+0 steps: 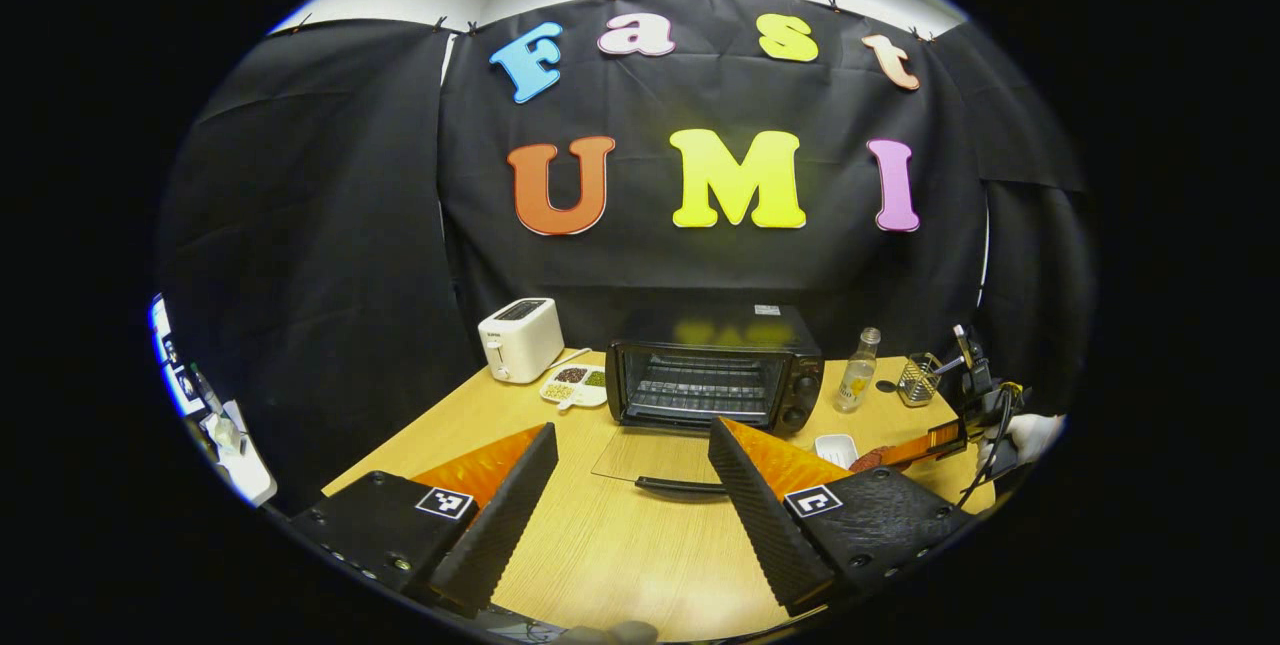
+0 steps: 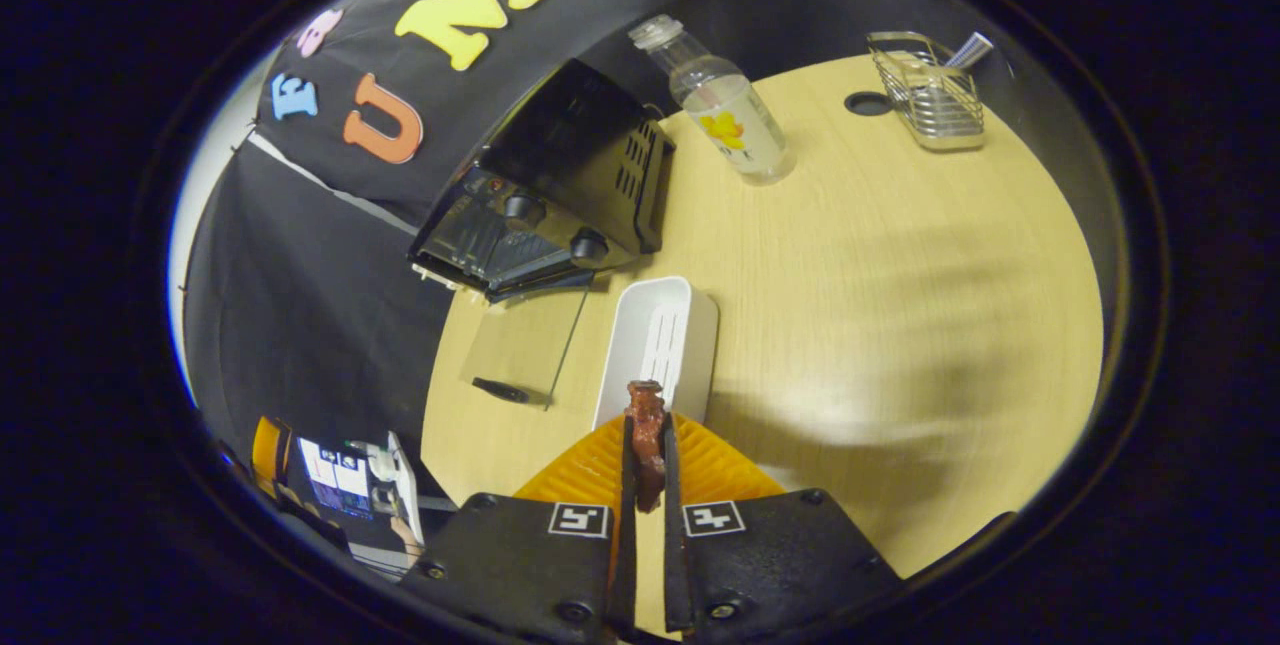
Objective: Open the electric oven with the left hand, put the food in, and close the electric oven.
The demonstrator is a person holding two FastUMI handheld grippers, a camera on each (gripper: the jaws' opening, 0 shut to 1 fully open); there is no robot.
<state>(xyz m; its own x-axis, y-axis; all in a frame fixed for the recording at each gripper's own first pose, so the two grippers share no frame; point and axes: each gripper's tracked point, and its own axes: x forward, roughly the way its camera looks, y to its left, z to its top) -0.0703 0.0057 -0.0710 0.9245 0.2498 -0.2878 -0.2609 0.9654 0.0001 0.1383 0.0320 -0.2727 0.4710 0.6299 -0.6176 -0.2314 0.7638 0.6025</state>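
The oven [image 1: 715, 380] door lies open. The right gripper [image 2: 645, 455] pinches the food [image 2: 646, 425] over a white tray [image 2: 660, 340]. The left gripper [image 1: 630, 485] is spread apart above the table [image 1: 620, 545].

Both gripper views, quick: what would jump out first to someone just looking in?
The oven sits mid-table with its glass door dropped flat. The right tongs are shut on a reddish piece of food above a white tray. The left tongs hang open before the door.

Even overhead light leaves the surface [image 2: 900, 305] bright with soft smeared shadows at right, while fisheye bending curves the edges and darkens the rim.
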